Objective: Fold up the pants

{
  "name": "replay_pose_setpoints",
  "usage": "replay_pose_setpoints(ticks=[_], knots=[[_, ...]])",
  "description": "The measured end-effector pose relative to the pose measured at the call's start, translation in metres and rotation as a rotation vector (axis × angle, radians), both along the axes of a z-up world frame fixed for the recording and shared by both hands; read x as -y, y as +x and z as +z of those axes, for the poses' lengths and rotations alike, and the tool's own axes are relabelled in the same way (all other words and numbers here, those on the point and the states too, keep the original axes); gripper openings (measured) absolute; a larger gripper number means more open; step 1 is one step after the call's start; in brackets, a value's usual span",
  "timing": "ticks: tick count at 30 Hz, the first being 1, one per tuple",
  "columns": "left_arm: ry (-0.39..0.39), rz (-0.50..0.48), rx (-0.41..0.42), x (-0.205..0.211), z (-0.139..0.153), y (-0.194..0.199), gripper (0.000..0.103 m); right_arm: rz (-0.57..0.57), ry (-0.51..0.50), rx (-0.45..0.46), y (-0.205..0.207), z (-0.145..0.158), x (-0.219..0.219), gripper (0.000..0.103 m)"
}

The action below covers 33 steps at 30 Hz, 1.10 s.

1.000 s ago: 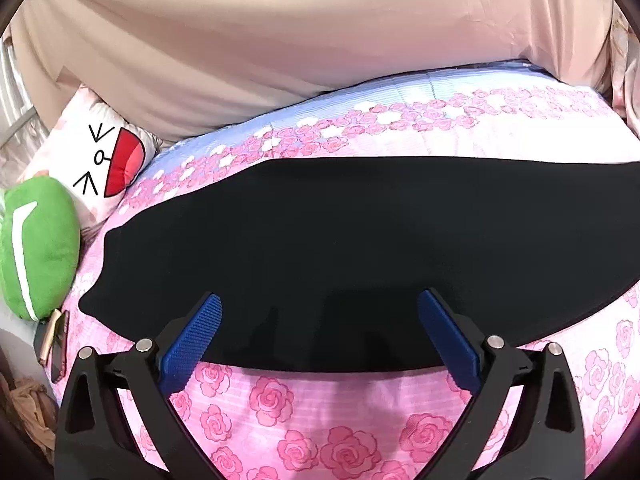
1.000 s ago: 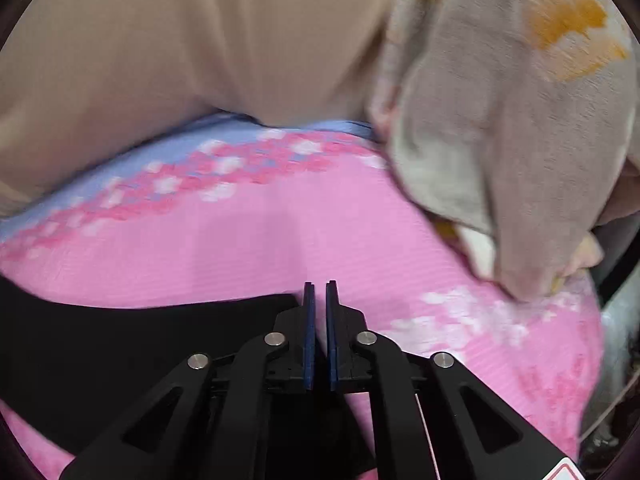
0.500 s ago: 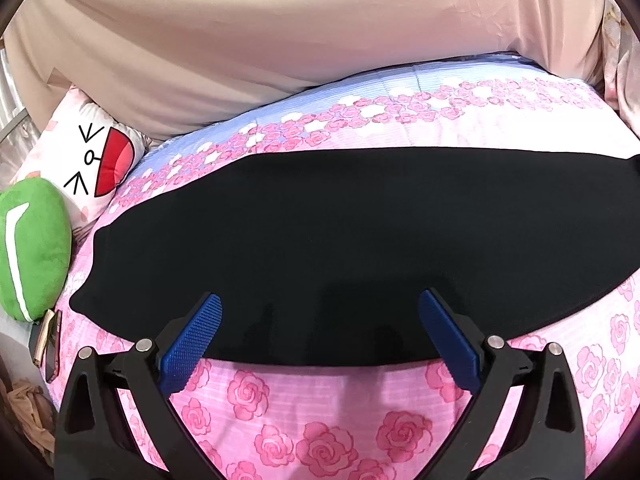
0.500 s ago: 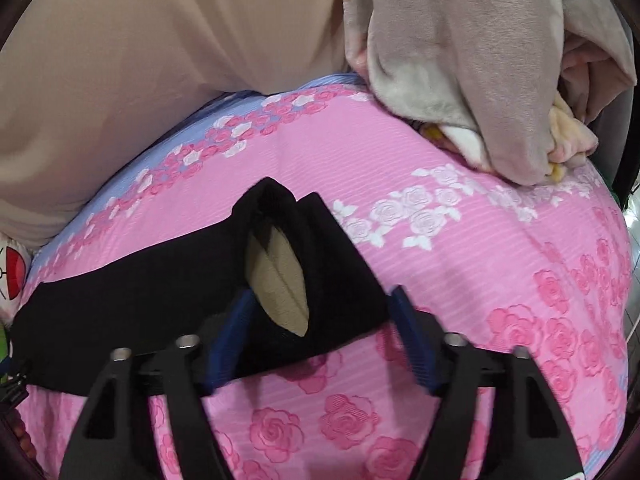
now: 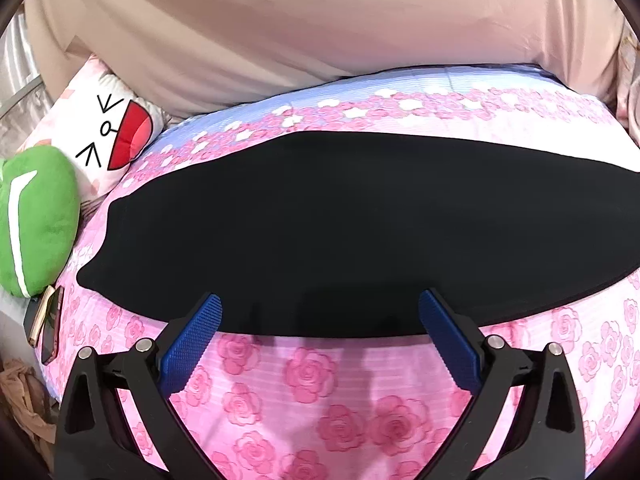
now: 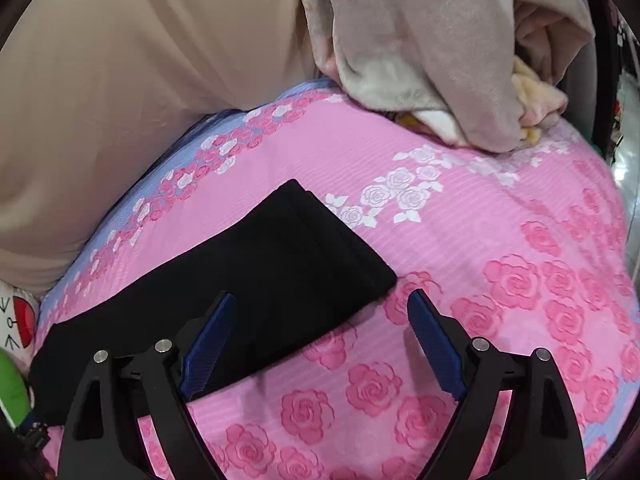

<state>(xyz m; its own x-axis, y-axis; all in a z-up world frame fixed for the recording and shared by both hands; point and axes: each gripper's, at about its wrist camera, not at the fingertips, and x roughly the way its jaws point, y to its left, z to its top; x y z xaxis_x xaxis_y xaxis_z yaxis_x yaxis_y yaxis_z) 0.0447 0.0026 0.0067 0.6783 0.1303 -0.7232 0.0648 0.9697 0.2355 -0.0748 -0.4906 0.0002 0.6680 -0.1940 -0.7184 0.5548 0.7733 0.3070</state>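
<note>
Black pants (image 5: 340,220) lie flat in a long band across the pink rose bedsheet (image 5: 320,400). My left gripper (image 5: 320,298) hovers open at the near long edge of the pants, with nothing between its blue pads (image 5: 192,340). In the right wrist view one short end of the pants (image 6: 280,272) lies flat on the sheet (image 6: 500,280). My right gripper (image 6: 320,298) stands wide open just above that end's near corner. Its left finger (image 6: 208,344) is over the black cloth and its right finger (image 6: 436,344) is over bare sheet. Neither gripper holds anything.
A green plush cushion (image 5: 36,220) and a white cartoon-face pillow (image 5: 116,136) sit at the bed's left end, with a phone (image 5: 48,324) beside them. A beige drape (image 5: 320,20) backs the bed. A heaped grey blanket (image 6: 432,60) lies at the far right end.
My right gripper went from shut to wide open and let go of the pants end. That end, raised with pale lining showing half a second ago, now lies flat. The left gripper stayed open and shifted slightly.
</note>
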Motion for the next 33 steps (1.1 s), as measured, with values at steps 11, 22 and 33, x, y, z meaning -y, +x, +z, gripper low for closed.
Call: replay_pose_setpoints(ticks=[11, 22, 33], knots=[[-0.007, 0.015, 0.011, 0.0, 0.006, -0.003, 0.097, 0.003, -0.157, -0.192, 0.037, -0.025, 0.008, 0.078], [-0.001, -0.011, 0.004, 0.005, 0.004, -0.005, 0.097, 0.03, -0.027, -0.124, 0.038, -0.019, 0.018, 0.037], [-0.031, 0.04, -0.011, -0.021, 0.003, -0.004, 0.098, 0.072, -0.15, -0.167, 0.043, -0.02, 0.005, 0.011]])
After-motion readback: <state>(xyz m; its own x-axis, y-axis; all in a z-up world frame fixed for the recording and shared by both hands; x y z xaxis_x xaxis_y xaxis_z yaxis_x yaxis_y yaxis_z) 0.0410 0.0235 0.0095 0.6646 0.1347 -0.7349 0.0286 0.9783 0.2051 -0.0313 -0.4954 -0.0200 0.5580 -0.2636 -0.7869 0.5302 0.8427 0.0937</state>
